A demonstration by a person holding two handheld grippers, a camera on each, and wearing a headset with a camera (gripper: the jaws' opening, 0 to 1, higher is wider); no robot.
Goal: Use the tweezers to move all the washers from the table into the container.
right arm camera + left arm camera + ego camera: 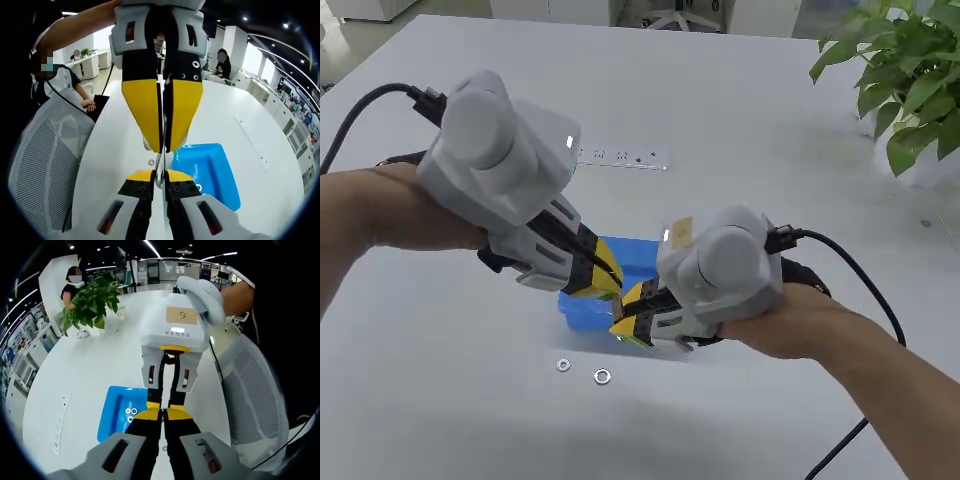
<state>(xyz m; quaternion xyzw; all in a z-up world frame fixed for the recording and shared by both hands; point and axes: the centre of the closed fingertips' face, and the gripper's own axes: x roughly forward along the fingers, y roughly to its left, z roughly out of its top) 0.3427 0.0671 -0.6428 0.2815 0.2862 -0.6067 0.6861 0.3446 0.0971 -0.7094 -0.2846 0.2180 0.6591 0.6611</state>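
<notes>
Above the surface [770,130] and the container [635,255] at frame centre, left claw [610,280] and right claw [625,318] both pinch the tweezers [159,167] narrowly, so an uneven release risks dropping them onto the washers [563,365] lying lower centre.

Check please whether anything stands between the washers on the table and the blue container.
Nothing visible does. The small silver metal washers lie on bare white table, just before the near wall of the blue plastic container.
</notes>
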